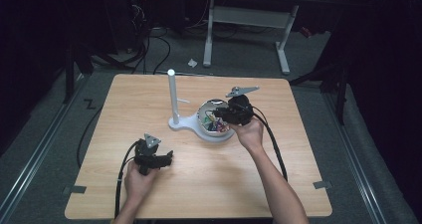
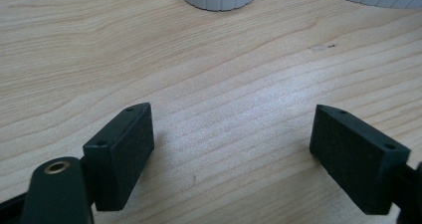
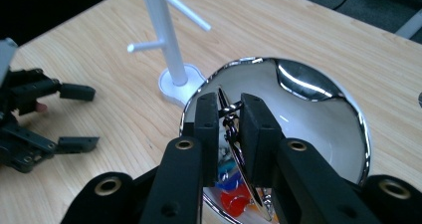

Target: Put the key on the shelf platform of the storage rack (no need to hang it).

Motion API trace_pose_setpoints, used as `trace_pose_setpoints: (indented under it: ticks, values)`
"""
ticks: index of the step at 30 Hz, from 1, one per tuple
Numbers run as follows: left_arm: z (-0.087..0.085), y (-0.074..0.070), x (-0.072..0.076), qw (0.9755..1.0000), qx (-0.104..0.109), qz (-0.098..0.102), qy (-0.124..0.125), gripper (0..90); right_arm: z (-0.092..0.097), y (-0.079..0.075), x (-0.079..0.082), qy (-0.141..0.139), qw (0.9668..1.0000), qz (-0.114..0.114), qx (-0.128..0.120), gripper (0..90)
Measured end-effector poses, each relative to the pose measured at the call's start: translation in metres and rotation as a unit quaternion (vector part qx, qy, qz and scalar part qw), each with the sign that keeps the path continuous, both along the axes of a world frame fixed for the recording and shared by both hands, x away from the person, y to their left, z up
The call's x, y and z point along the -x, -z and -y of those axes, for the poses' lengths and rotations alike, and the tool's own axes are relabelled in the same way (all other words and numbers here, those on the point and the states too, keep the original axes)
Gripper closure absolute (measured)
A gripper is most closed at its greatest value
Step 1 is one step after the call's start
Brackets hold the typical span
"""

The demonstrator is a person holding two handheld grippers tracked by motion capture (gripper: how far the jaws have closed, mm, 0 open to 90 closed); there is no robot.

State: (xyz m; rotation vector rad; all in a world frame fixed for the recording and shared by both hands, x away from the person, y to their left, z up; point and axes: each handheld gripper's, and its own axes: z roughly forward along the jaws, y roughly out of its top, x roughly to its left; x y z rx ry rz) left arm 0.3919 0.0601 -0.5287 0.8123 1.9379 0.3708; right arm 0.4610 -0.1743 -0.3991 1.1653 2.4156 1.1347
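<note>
Meanwhile, the right gripper [image 3: 230, 124] was clamped on a thin silver metal ring [image 3: 239, 157] above the shiny chrome bowl [image 3: 318, 109], beside the white pegged stand [image 1: 172, 97]. Well apart, the left gripper [image 2: 231, 154] hovered with jaws spread over the light wooden table [image 2: 199, 59].

Two bare forearms are seen entering from the bottom of the high view; no sleeves are worn. The left gripper [image 1: 168, 157], at lower left, is black, topped by a grey three-cornered plate, with a black cable trailed from it toward the bottom edge. The right gripper [image 1: 217, 113], at centre, is built alike, its thick black cable looped to the lower right. In the gripper views, flat rectangular black pads [image 2: 122, 152] with small screw holes and brass-ringed holes in the arms are shown.
</note>
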Motion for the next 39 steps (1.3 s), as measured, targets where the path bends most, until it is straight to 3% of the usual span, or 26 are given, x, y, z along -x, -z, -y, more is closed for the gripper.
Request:
trace_pose_setpoints:
  ticks: [6,9,12,15,25,28,31,39]
  values:
    - [0.0,0.0,0.0,1.0,0.0,0.0,0.0,17.8,-0.002,0.015,-0.003,0.003,0.9998,-0.018,0.005,79.3]
    - [0.0,0.0,0.0,1.0,0.0,0.0,0.0,17.8,0.001,0.021,-0.005,0.005,0.9996,-0.026,-0.004,79.3]
    - [0.0,0.0,0.0,1.0,0.0,0.0,0.0,17.8,0.001,0.027,-0.005,0.008,0.9993,-0.033,0.017,79.2]
    - [0.0,0.0,0.0,1.0,0.0,0.0,0.0,17.8,0.002,0.037,-0.005,0.008,0.9988,-0.044,0.017,79.2]
    - [0.0,0.0,0.0,1.0,0.001,0.0,-0.001,17.8,0.002,0.05,-0.005,0.011,0.9982,-0.057,0.013,78.1]
    - [0.0,0.0,0.0,1.0,0.0,0.0,0.0,17.8,0.001,0.05,-0.005,0.013,0.9982,-0.056,0.019,70.7]
    - [0.0,0.0,0.0,1.0,0.001,0.0,-0.003,17.8,0.003,0.048,-0.004,0.018,0.9982,-0.057,0.008,65.3]
    - [0.0,0.0,0.0,1.0,0.001,0.0,-0.003,17.8,0.008,0.038,0.001,0.023,0.9992,-0.033,0.005,53.7]
